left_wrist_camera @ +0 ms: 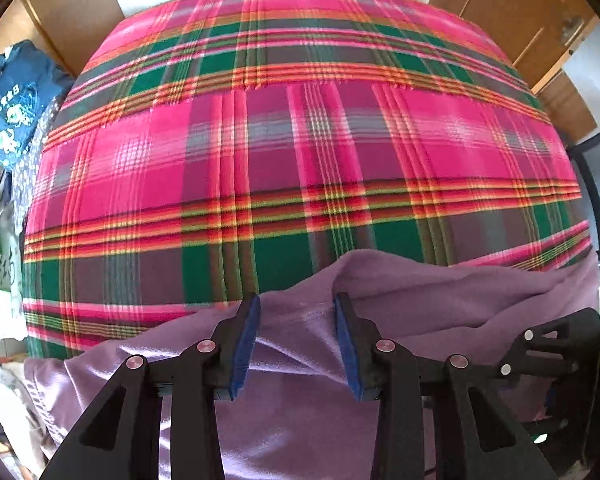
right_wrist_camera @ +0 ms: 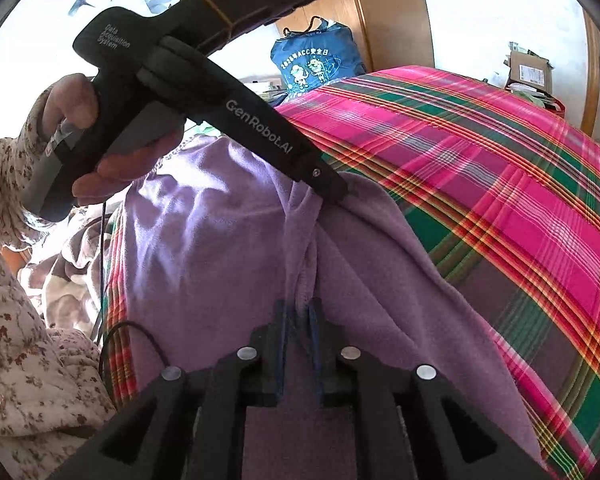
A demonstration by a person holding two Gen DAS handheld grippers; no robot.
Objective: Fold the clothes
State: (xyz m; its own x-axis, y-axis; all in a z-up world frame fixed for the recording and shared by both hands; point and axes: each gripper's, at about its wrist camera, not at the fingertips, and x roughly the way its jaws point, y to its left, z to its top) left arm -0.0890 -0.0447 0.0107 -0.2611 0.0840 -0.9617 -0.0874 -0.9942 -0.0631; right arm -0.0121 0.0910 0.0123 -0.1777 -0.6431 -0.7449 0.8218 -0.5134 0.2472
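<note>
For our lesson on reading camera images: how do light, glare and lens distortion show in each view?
Left wrist view: the fisheye bulges the plaid blanket into a dome, with sheen on the purple garment. Right wrist view: the wall is blown out white, sun patches glare on the garment, and the corners are dark.

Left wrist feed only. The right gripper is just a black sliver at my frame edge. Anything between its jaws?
Observer: Yes. A raised fold of the purple fleece garment runs in between the right gripper jaws, which stand narrowly apart. I can't tell whether they press it.
Operator: Where's my left tip, seen from outside?
Observer: The left gripper tip is down on that garment's far edge, beside the pink-and-green plaid blanket.
Operator: What's holding it?
Observer: A bare hand from a floral-print sleeve grips its handle.
</note>
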